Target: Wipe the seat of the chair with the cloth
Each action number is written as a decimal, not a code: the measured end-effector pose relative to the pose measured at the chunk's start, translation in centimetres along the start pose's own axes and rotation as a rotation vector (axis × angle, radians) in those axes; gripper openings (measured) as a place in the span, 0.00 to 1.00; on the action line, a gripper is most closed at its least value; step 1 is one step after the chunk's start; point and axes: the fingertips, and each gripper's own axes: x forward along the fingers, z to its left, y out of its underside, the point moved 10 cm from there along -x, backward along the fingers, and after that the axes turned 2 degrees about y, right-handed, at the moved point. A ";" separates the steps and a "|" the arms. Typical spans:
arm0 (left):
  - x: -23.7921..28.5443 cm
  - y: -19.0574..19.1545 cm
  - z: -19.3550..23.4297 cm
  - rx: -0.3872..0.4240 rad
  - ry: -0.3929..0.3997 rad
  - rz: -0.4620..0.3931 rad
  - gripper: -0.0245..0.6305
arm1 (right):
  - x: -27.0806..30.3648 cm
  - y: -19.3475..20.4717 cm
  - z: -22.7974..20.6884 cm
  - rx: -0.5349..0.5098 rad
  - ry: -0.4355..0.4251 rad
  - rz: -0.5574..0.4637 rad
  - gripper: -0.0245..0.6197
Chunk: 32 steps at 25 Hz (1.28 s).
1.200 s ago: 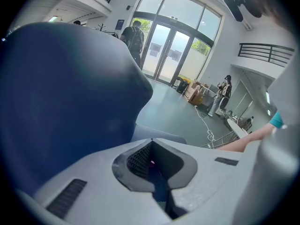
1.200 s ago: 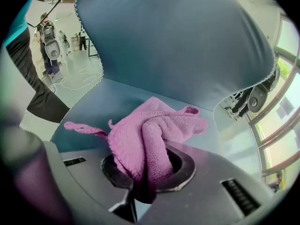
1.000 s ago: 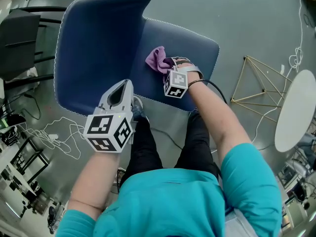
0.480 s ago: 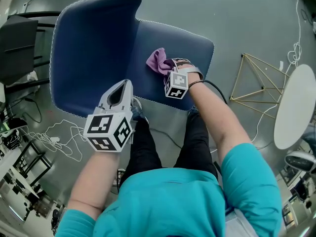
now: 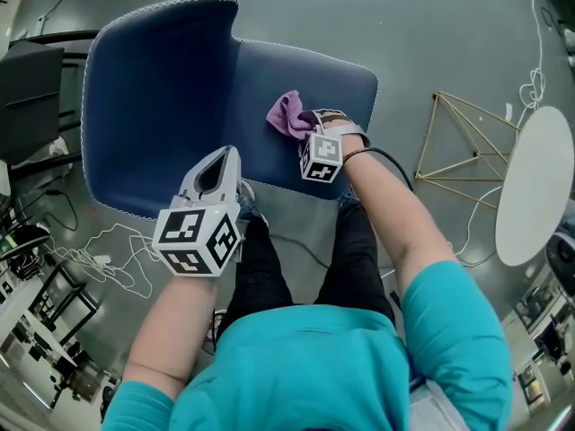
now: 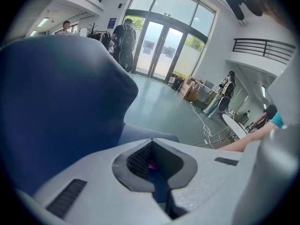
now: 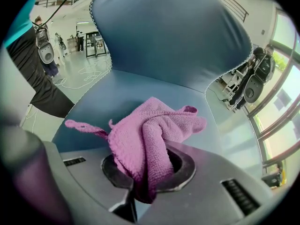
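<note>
A dark blue chair stands below me, its seat (image 5: 296, 97) to the right of its tall backrest (image 5: 153, 88). A purple cloth (image 5: 289, 113) lies bunched on the seat's front half. My right gripper (image 5: 308, 126) is shut on the cloth (image 7: 150, 139), which bulges out of the jaws over the seat (image 7: 93, 111). My left gripper (image 5: 216, 173) hovers off the chair's front edge, raised above it, jaws shut with nothing held. In the left gripper view the backrest (image 6: 56, 93) fills the left side.
A gold wire frame (image 5: 458, 151) and a white round table (image 5: 539, 182) stand on the floor at the right. White cables (image 5: 99, 250) trail on the floor at the left, beside a dark chair (image 5: 31, 79). The person's legs are just in front of the seat.
The chair has slid a little to the left in the head view. The right gripper stays on the cloth at about the same spot. The left gripper has not moved.
</note>
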 end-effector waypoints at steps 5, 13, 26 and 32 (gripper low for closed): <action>0.4 0.3 -1.3 0.005 0.004 0.010 0.04 | -0.7 1.2 0.2 0.008 0.000 0.001 0.11; 1.2 0.6 -3.1 0.023 0.014 0.021 0.04 | -1.7 3.4 0.6 0.017 0.009 0.011 0.11; 2.2 1.1 -6.6 0.048 0.015 0.030 0.04 | -4.3 8.2 1.6 0.024 0.001 0.042 0.12; 2.3 1.9 -10.0 0.043 -0.012 0.009 0.04 | -6.4 11.8 2.0 -0.007 -0.021 0.043 0.11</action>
